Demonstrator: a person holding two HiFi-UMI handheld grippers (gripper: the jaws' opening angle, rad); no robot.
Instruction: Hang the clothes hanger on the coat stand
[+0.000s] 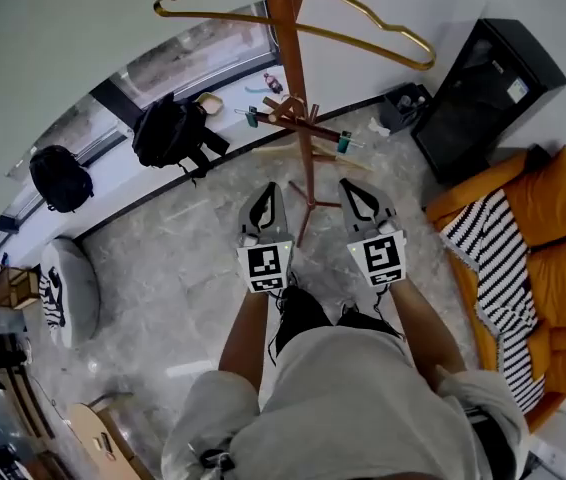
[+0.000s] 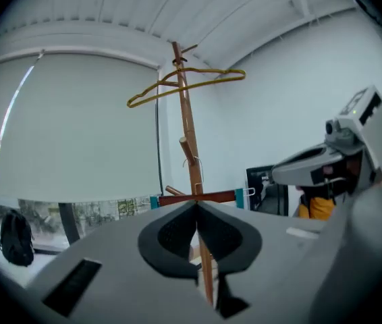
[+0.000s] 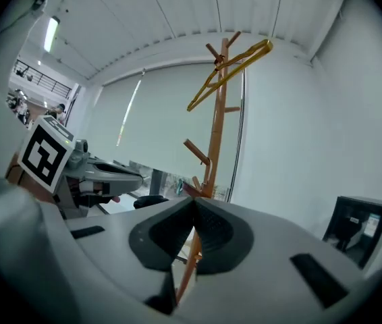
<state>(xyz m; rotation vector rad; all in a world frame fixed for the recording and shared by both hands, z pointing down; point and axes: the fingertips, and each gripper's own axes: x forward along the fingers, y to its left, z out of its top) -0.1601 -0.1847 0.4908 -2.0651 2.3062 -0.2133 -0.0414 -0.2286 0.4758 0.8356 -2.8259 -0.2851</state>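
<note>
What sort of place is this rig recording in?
Probably an indoor office lounge or break corner. There is an orange sofa by the wall and a wooden coat stand on a polished stone floor. Backpacks sit on the sill below a wide roller blind.

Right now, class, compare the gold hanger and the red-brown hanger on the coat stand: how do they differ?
The gold hanger is thin wire bent into an open triangle; the red-brown hanger is a straight bar with teal ends. The gold hanger sits near the top of the coat stand, the red-brown hanger lower down. Both hang on the stand.
</note>
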